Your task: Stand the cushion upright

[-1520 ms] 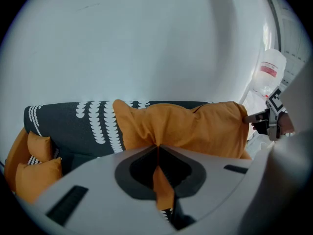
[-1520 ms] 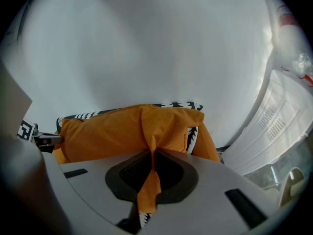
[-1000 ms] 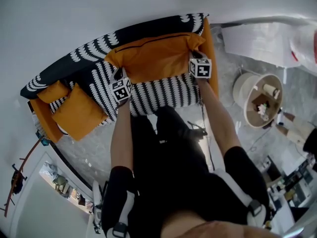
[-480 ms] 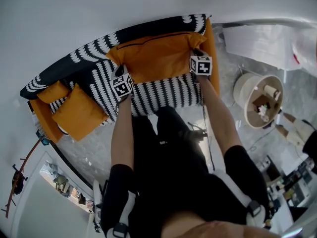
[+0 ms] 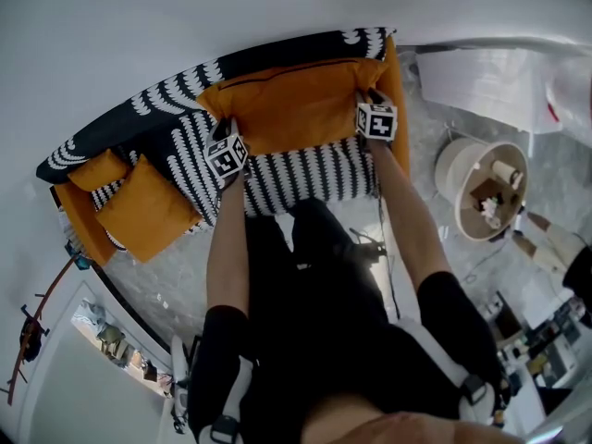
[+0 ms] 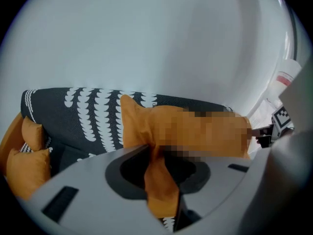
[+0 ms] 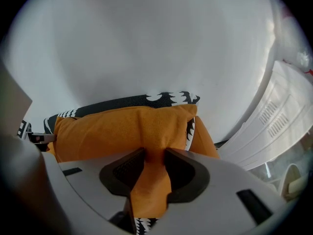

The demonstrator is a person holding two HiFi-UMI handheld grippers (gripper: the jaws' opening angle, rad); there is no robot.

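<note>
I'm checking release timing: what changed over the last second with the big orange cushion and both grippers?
The big orange fabric cushion was pushed slightly back toward the black-and-white patterned sofa's backrest. The jaws of the left gripper and right gripper have just been opening; cushion fabric still sits between them. The smaller orange cushions stayed put.

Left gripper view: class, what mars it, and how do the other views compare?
Left gripper view: a mosaic patch hides part of the orange cushion; head view: fisheye bends the sofa into an arc; right gripper view: evenly lit, dark corners.
</note>
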